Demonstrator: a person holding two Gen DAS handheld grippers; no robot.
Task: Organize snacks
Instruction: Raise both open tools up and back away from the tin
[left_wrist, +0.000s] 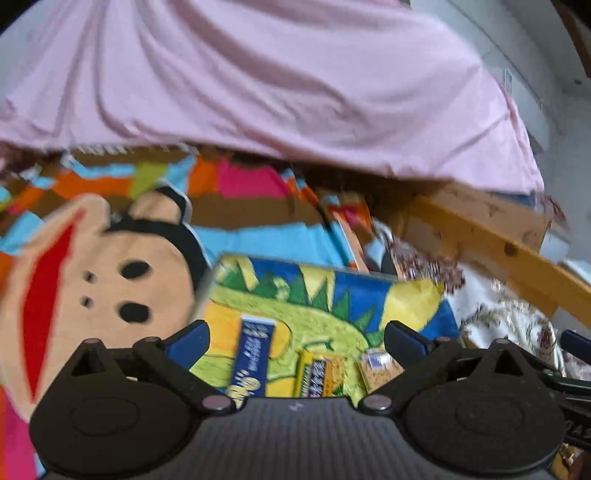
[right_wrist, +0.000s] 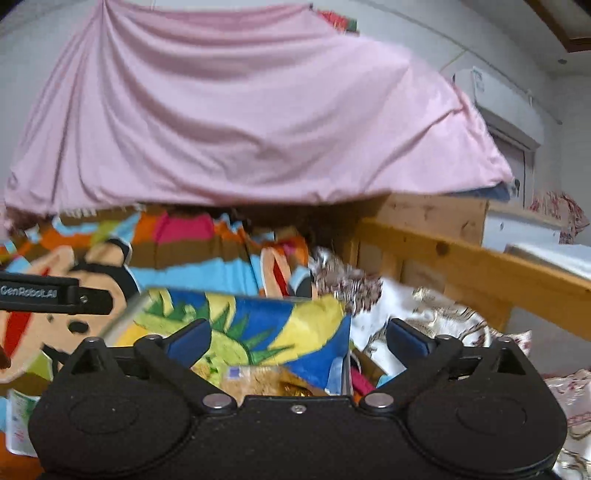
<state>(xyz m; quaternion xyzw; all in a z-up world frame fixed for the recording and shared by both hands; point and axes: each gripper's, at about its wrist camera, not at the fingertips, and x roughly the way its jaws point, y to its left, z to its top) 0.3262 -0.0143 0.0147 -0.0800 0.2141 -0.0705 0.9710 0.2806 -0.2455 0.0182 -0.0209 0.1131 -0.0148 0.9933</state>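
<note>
My left gripper is open, its blue pads wide apart with nothing between them. Beyond and below it, on a dinosaur-print fabric surface, lie a blue snack bar, a yellow bar and a tan cracker packet. My right gripper is also open and empty. It hangs over the same dinosaur-print fabric, with a tan snack packet and a golden wrapper just past its body. The left gripper shows at the left edge of the right wrist view.
A monkey-face blanket lies to the left. A pink sheet hangs across the back. A wooden bed frame runs along the right above a floral cloth. A white and green packet sits at the lower left.
</note>
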